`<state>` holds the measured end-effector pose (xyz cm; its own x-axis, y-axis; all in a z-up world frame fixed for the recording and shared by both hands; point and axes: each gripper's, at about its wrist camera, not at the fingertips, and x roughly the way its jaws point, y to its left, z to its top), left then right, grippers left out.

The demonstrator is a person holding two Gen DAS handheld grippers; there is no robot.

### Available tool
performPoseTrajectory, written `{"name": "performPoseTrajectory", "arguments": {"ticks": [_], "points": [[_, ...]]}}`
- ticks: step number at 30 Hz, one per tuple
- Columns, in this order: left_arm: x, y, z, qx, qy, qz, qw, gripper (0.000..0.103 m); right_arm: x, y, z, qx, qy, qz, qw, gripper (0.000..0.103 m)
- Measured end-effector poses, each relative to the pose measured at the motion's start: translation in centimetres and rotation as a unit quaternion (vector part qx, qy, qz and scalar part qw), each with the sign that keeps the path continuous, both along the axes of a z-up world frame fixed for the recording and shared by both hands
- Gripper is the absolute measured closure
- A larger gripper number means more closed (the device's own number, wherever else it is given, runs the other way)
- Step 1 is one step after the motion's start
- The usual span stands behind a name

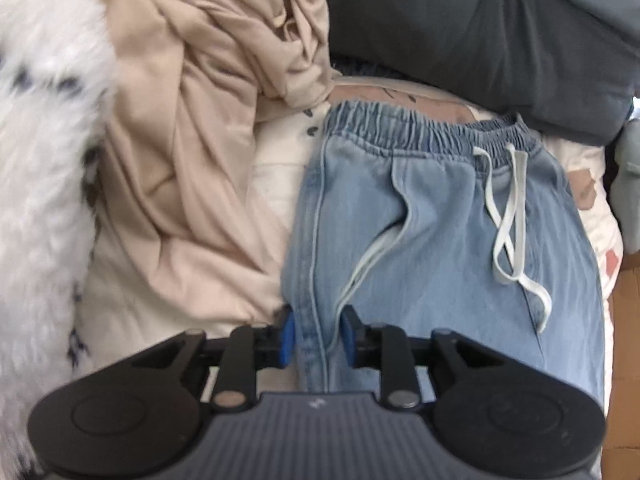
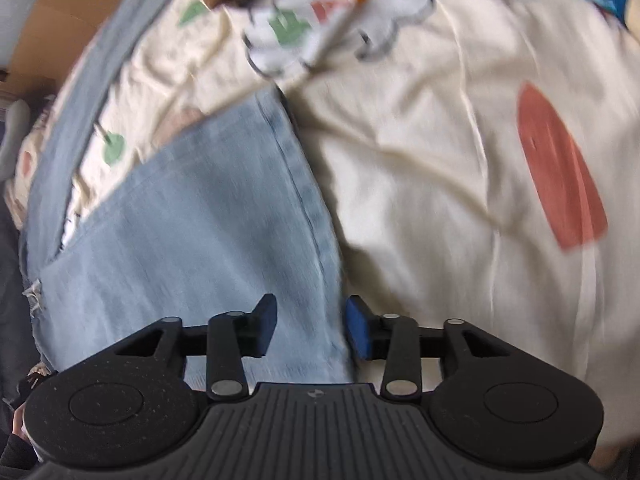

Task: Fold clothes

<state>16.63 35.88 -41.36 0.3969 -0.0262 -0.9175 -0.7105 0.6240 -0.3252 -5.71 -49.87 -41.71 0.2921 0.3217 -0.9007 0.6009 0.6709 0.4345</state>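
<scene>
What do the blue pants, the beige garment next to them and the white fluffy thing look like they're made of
Blue pants: light-washed denim, likely soft cotton; faded weave, stitched seams, gathered elastic waist.
Beige garment: thin matte knit, probably jersey; it drapes in soft folds.
White fluffy thing: long-pile faux fur or fleece, it seems; shaggy, with dark flecks.

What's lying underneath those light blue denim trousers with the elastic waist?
The light blue denim trousers lie on a cream bedsheet printed with red and green shapes, which shows around their edges. Whatever lies directly beneath the denim is covered.
</scene>
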Motion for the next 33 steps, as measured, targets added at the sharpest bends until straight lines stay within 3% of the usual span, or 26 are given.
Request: {"name": "performPoseTrajectory", "arguments": {"ticks": [5,7,12,16,19,24,26,27,29,33], "points": [[1.4,0.4,-0.5,0.015,0.020,-0.021,0.9995,0.075,2.8,-0.9,-0.4,-0.022,-0.028,0.001,0.999,0.056],[1.7,0.5,-0.5,0.023,0.030,-0.027,0.9989,0.085,4.1,-1.1,-0.6,-0.031,-0.040,0.001,0.999,0.056],[1.5,0.4,0.4,0.046,0.047,-0.029,0.9974,0.093,7.1,-1.3,-0.7,-0.052,-0.070,0.010,0.996,0.056],[1.9,0.3,0.5,0.059,0.061,-0.029,0.9960,0.093,9.0,-1.0,-1.0,-0.084,-0.072,0.040,0.993,0.055],[2.2,0.2,0.6,0.063,0.067,-0.028,0.9954,0.093,9.9,-1.0,-1.4,-0.114,-0.059,0.069,0.989,0.047],[2.2,0.2,0.7,0.065,0.063,-0.032,0.9954,0.090,10.1,-1.0,-1.9,-0.112,-0.071,0.078,0.988,0.047],[2.4,0.2,1.1,0.067,0.062,-0.032,0.9953,0.086,10.4,-0.5,-1.8,-0.113,-0.082,0.096,0.986,0.056],[2.3,0.2,1.4,0.068,0.061,-0.033,0.9953,0.084,10.5,-0.2,-1.8,-0.122,-0.077,0.103,0.984,0.069],[2.2,0.1,2.3,0.072,0.058,-0.032,0.9952,0.083,10.6,-0.1,-1.7,-0.129,-0.072,0.112,0.983,0.085],[2.4,0.0,4.2,0.084,0.063,-0.045,0.9934,0.074,10.7,0.1,-0.6,-0.147,-0.070,0.132,0.978,0.088]]}}
